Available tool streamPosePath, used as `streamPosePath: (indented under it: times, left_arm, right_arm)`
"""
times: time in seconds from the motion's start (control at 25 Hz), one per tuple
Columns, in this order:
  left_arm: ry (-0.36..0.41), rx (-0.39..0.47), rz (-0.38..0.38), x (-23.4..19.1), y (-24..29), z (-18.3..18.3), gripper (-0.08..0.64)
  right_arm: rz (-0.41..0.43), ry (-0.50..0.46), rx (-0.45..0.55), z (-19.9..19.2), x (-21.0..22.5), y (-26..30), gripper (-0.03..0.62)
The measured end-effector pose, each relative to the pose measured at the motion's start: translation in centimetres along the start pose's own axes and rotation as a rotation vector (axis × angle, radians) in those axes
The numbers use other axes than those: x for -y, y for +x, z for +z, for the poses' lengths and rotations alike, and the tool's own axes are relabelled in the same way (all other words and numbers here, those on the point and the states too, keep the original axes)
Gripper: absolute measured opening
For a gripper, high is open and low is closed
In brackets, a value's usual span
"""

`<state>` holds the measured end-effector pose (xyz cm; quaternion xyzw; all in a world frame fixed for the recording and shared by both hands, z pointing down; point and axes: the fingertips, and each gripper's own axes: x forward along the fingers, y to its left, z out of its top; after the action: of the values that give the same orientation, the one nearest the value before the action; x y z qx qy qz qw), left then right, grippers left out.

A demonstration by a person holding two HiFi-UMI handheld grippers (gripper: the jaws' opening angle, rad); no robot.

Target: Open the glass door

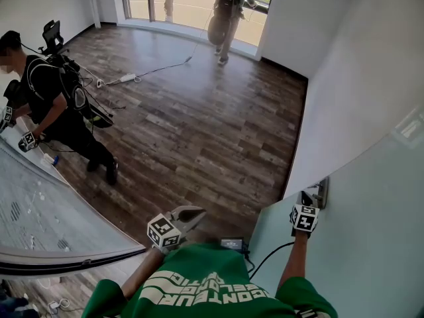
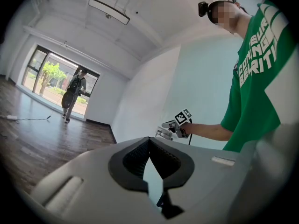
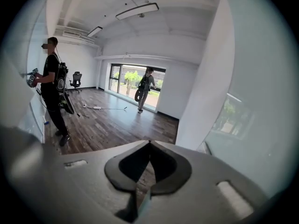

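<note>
The glass door [image 1: 377, 244] is a pale green pane filling the lower right of the head view, with a metal handle [image 1: 323, 191] at its left edge. My right gripper [image 1: 310, 200] is raised right next to that handle, its marker cube just below. In the right gripper view its jaws meet at the tip with nothing between them, and the glass door [image 3: 254, 125] lies to the right. My left gripper [image 1: 193, 213] hovers in front of my green shirt, shut and empty. The left gripper view shows the right gripper [image 2: 164, 130] by the glass door [image 2: 205, 83].
A white wall [image 1: 344, 78] meets the door's far edge. A person in black with gear [image 1: 56, 105] stands at the left beside a slanted glass panel [image 1: 40, 211]. Another person with a backpack [image 1: 228, 12] stands near the far windows. A cable [image 1: 149, 70] lies on the wooden floor.
</note>
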<state>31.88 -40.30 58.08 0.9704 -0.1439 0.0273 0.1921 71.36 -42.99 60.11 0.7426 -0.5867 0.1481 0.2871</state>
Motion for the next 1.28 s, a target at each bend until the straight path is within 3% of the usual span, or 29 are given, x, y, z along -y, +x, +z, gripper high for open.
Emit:
streamPosePath:
  times: [0.44,0.92,1.28]
  left_arm:
    - [0.002,0.021,0.059,-0.9,-3.5,-0.1,0.014]
    - [-0.027,0.043,0.146,-2.5,-6.9,-0.3,0.014]
    - [-0.031,0.05,0.159,-3.0,-7.6,-0.7,0.014]
  right_arm:
    - [0.258,-0.067,0.211,6.2,-13.5,-2.8,-0.006]
    - [0.57,-0.183,0.275,7.4,-28.3,-6.5,-0.006]
    - [0.627,-0.211,0.264,6.4,-31.3,-7.3,-0.006]
